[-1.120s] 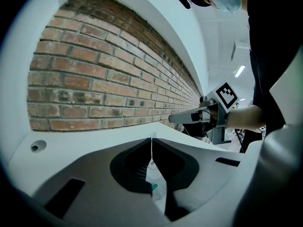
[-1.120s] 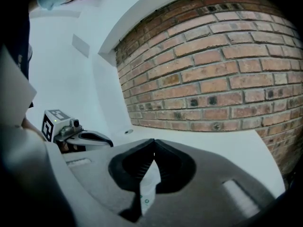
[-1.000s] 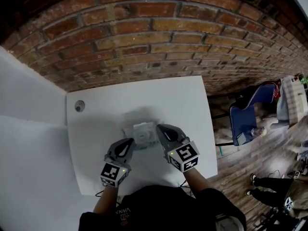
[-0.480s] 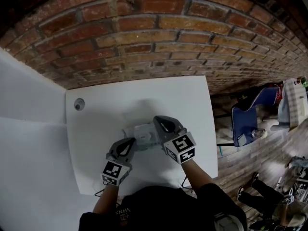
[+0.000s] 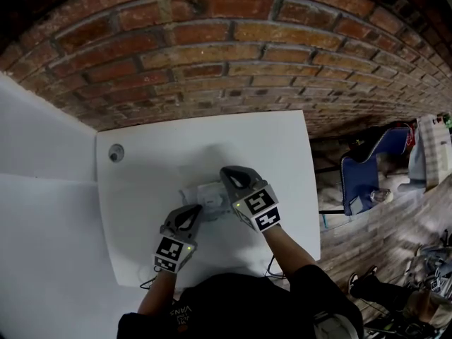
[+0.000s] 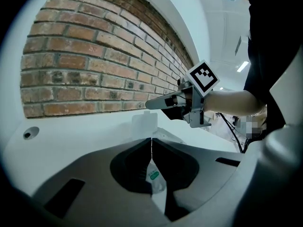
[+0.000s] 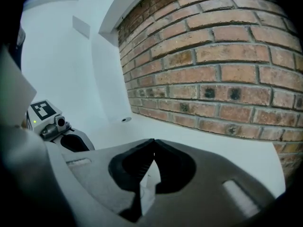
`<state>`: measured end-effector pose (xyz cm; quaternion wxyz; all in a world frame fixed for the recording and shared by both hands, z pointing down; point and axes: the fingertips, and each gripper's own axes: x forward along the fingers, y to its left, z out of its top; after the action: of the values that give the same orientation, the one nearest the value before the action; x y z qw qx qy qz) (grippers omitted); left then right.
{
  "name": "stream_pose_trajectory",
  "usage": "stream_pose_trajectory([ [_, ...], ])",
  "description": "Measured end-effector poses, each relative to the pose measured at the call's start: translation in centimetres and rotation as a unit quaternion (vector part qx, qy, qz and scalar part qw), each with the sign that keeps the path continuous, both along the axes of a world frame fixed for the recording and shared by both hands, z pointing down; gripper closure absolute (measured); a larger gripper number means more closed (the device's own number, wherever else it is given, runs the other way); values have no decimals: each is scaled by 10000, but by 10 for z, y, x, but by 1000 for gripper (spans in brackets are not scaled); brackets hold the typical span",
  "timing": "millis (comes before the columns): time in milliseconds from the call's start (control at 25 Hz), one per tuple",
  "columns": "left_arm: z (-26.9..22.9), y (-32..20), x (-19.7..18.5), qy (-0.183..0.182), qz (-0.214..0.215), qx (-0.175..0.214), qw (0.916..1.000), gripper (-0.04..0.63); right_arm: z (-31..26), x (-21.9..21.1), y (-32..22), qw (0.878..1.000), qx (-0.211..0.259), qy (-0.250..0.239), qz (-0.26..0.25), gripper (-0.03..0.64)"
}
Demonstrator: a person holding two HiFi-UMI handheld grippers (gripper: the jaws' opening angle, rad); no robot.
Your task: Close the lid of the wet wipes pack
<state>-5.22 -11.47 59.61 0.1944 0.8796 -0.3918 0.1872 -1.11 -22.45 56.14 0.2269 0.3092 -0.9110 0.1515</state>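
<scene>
The wet wipes pack (image 5: 209, 195) lies near the middle of the white table (image 5: 148, 175), in front of the brick wall (image 5: 212, 62). Both grippers crowd over it, so the head view shows little more than a pale block between them. The left gripper (image 6: 151, 140) has its jaws drawn together at the tips on the pack's near left end; in its own view a strip of white film with a small green mark sits in the hollow just behind the tips, so it is pinching the pack's edge. Beyond those tips the lid (image 6: 144, 122) stands up as a pale, blurred flap, not down on the pack. The right gripper (image 5: 227, 175) points in from the right with its jaws also pressed together, the tips just above the raised lid in the left gripper view; whether they touch it cannot be made out. The right gripper view shows a white wedge in the hollow behind the tips, too blurred to tell lid from pack, or whether it is clamped. A round hole (image 5: 116, 153) sits at the table's far left corner, well apart from the pack, and a blue chair (image 5: 367, 171) stands beyond the table's right edge
</scene>
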Motion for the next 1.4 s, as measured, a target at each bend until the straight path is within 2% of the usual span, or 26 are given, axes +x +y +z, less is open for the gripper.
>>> stream_pose_trajectory([
  [240, 6, 1, 1, -6, 6, -79, 10000, 594, 9, -1, 6, 9997, -143, 145, -145, 620],
  [960, 8, 6, -4, -3, -84, -165, 9998, 594, 6, 1, 41, 9995, -275, 88, -129, 620],
  [1200, 3, 5, -9, 45, -191, -161, 9997, 594, 8, 5, 52, 9996, -273, 96, -65, 620],
  [1400, -3, 0, -20, 245, -543, -139, 9981, 594, 9, 5, 63, 9995, -308, 90, -37, 620],
])
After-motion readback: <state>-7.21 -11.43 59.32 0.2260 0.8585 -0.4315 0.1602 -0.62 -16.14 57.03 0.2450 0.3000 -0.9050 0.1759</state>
